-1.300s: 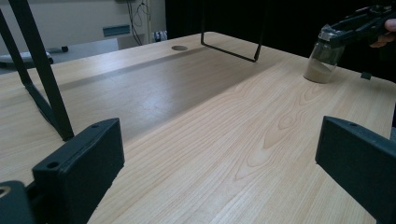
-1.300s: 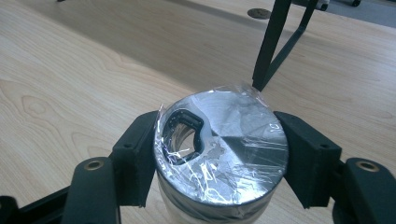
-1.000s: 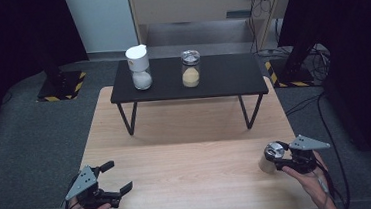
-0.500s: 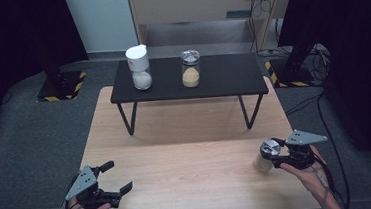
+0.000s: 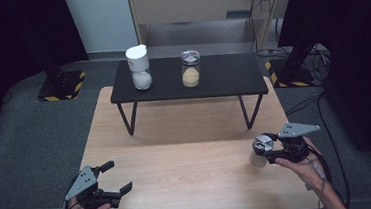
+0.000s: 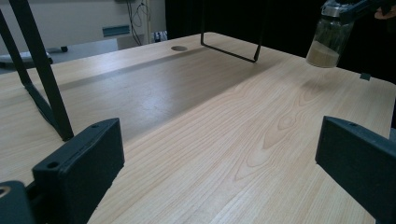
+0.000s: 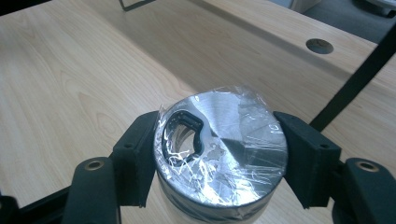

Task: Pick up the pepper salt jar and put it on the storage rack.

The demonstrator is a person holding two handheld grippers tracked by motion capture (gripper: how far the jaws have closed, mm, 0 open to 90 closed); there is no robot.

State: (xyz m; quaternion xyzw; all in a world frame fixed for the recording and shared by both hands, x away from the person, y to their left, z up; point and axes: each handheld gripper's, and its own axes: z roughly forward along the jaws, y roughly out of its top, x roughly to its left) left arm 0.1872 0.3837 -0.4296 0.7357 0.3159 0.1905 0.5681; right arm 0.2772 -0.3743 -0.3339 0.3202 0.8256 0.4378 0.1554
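Note:
My right gripper (image 5: 264,147) is shut on the silver lid of a small glass jar (image 5: 257,159) with tan powder in the bottom. It holds the jar slightly tilted, just above the wooden table (image 5: 186,134) near its right front. In the right gripper view the jaws clamp the plastic-wrapped lid (image 7: 233,158) from both sides. The left gripper view has that jar (image 6: 329,39) at the upper right, with its shadow on the wood below. My left gripper (image 5: 118,176) rests open at the front left, nothing between its jaws.
A low black shelf (image 5: 231,78) on thin metal legs stands across the back of the table. On it are a white-capped jar of white powder (image 5: 139,70) and a glass jar of tan powder (image 5: 191,70). Bare wood lies between the grippers.
My right gripper has moved left and slightly away from me with the jar in it. The left gripper has stayed put.

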